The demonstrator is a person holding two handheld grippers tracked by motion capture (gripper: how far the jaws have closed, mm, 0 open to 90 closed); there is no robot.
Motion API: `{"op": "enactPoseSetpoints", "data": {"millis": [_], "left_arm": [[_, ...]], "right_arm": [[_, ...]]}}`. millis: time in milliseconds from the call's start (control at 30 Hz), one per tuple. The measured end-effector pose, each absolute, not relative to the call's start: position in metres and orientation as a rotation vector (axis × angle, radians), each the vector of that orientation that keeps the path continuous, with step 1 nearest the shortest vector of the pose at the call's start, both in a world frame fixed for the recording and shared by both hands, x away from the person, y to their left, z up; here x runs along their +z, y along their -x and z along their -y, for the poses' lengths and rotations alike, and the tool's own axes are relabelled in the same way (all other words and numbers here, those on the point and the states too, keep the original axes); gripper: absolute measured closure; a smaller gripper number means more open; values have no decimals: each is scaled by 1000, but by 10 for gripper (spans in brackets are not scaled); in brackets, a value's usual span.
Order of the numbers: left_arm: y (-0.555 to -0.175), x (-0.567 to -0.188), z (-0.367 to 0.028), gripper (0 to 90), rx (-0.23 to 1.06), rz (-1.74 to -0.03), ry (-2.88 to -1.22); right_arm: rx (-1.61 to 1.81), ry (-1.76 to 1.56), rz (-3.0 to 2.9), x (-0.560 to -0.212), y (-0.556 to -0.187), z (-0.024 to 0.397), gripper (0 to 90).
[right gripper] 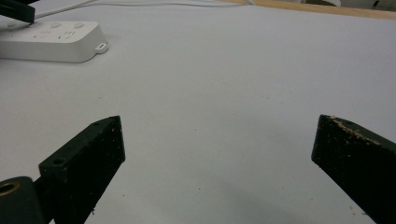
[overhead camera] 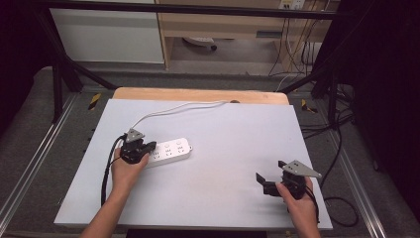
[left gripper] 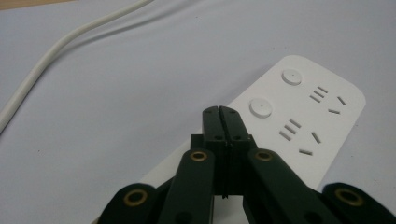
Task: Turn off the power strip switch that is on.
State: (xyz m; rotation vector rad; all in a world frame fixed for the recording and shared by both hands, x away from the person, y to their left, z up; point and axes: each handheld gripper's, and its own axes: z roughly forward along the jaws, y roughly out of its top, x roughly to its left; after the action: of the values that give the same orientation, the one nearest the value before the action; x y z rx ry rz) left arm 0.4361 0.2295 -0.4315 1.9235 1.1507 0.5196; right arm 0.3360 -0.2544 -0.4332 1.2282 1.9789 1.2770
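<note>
A white power strip (overhead camera: 173, 150) lies left of centre on the white table top (overhead camera: 223, 188), and its white cord (overhead camera: 168, 110) curves off toward the far edge. My left gripper (overhead camera: 150, 147) is over the strip's left end, jaws pressed together with nothing between them. In the left gripper view its tips (left gripper: 219, 110) sit just short of a round button on the power strip (left gripper: 303, 121), with the cord (left gripper: 46, 60) at the left. Whether the tips touch the strip I cannot tell. My right gripper (overhead camera: 270, 172) hovers near the front right, open and empty (right gripper: 219, 135); the power strip (right gripper: 51, 42) lies far off.
A wooden edge (overhead camera: 198, 94) borders the far side of the table top. Black frame bars (overhead camera: 64, 69) stand around the table. Dark cables (overhead camera: 341, 144) lie on the floor to the right. A black cable (overhead camera: 105, 173) trails from the left gripper along the forearm.
</note>
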Motion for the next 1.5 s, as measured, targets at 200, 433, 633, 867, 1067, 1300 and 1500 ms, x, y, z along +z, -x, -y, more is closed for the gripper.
{"op": "enactPoseSetpoints", "data": {"millis": [200,433,633,867,1067,1300,1500], "left_arm": [[-436,-432,-229,900,521,-1151,-1924],[-436,-432,-228,900,526,-1151,-1932],[-436,-433,-228,900,527,-1154,-1936],[-436,-434,-228,900,533,-1158,-1933],[-435,-434,-226,900,558,-1141,-1956],[-435,-434,-226,900,556,-1141,-1961],[-435,-433,-225,900,556,-1144,-1963]], "right_arm": [[1278,-1231,-1980,-433,-336,255,31],[1277,-1229,-1980,-433,-336,255,31],[1276,-1229,-1980,-433,-336,255,31],[1276,-1230,-1980,-433,-336,255,32],[1273,-1229,-1981,-433,-336,255,31],[1274,-1230,-1980,-433,-336,255,31],[1274,-1230,-1980,-433,-336,255,31]]}}
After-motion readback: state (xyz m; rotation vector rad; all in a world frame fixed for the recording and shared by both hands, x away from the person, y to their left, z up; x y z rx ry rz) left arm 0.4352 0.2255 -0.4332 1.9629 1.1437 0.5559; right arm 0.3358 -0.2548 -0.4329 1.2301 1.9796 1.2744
